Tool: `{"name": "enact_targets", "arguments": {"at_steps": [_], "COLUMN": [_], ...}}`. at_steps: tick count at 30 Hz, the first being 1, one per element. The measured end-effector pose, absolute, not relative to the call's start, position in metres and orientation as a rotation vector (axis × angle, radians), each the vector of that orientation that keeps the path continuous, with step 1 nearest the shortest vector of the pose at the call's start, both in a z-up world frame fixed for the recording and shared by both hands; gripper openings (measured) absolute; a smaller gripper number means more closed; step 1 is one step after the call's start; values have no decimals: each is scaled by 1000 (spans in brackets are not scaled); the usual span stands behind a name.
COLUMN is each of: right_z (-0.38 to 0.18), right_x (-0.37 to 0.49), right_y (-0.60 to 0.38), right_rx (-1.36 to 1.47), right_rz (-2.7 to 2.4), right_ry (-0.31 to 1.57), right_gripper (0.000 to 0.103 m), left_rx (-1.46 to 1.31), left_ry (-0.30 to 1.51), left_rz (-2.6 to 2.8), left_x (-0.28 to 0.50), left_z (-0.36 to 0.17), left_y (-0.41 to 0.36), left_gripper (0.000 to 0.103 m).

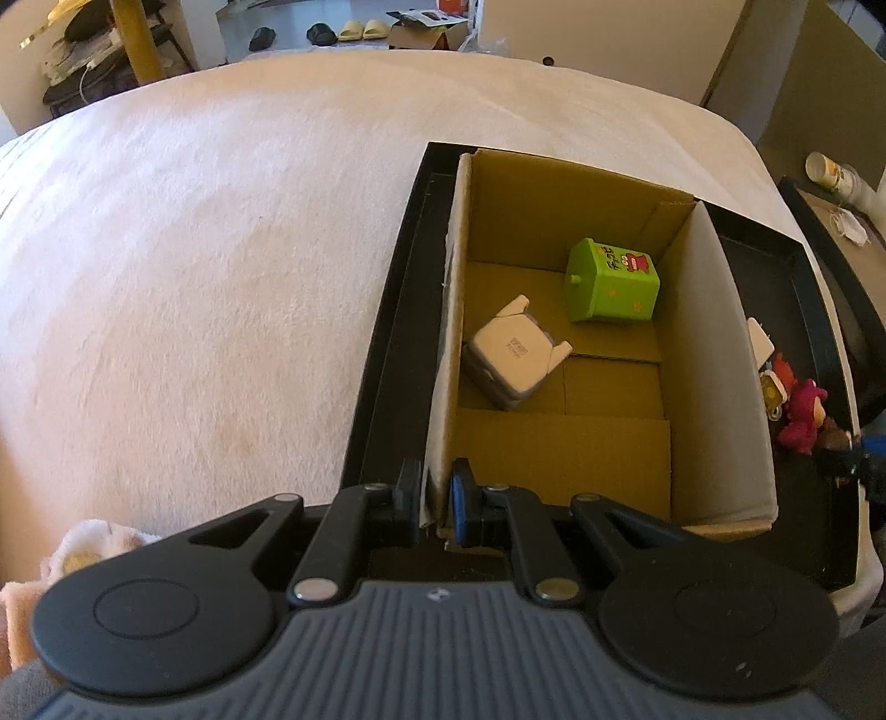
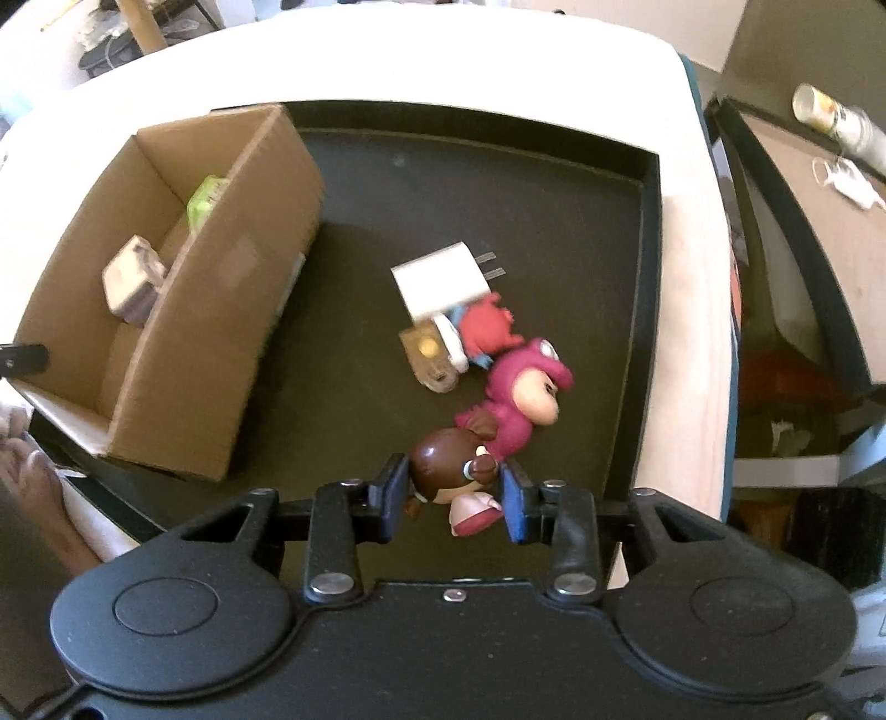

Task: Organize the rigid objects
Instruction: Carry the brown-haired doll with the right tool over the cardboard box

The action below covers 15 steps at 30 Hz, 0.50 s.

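Note:
My left gripper (image 1: 434, 501) is shut on the near left wall of the cardboard box (image 1: 448, 332), which stands in a black tray (image 1: 382, 343). Inside the box lie a green toy bin (image 1: 612, 279) and a white and grey cube-shaped item (image 1: 512, 357). My right gripper (image 2: 454, 501) is shut on a brown-haired figurine (image 2: 451, 479) over the tray floor (image 2: 498, 194). Beyond it lie a magenta figure (image 2: 518, 401), a red toy (image 2: 487, 327), a white charger plug (image 2: 437, 279) and a small tan item (image 2: 429, 357).
The tray rests on a cream fuzzy cloth (image 1: 194, 266) covering the table. A second surface with a paper cup (image 2: 819, 108) stands to the right. A hand (image 2: 33, 476) shows at the left edge of the right wrist view. Shoes (image 1: 362, 30) lie on the floor beyond.

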State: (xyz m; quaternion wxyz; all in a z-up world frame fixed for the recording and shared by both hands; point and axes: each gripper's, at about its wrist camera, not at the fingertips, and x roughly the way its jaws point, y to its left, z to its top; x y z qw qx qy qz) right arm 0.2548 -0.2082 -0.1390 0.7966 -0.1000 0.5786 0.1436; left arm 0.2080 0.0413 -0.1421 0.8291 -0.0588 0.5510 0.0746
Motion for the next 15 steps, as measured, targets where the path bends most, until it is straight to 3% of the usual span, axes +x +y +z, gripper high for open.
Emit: {"name": "enact_targets", "arguments": {"at_steps": [15], "right_z": [-99], "right_x": [259], "right_y": [-182], "right_rx": [-200], "right_rz": [354], "right_ry": [1148], "right_gripper": [35], "left_rx": [-127], "left_ry": [1215], "left_rz": [158], "left_x": [217], "left_z": [-152], "left_y": [41], "left_gripper": [10]}}
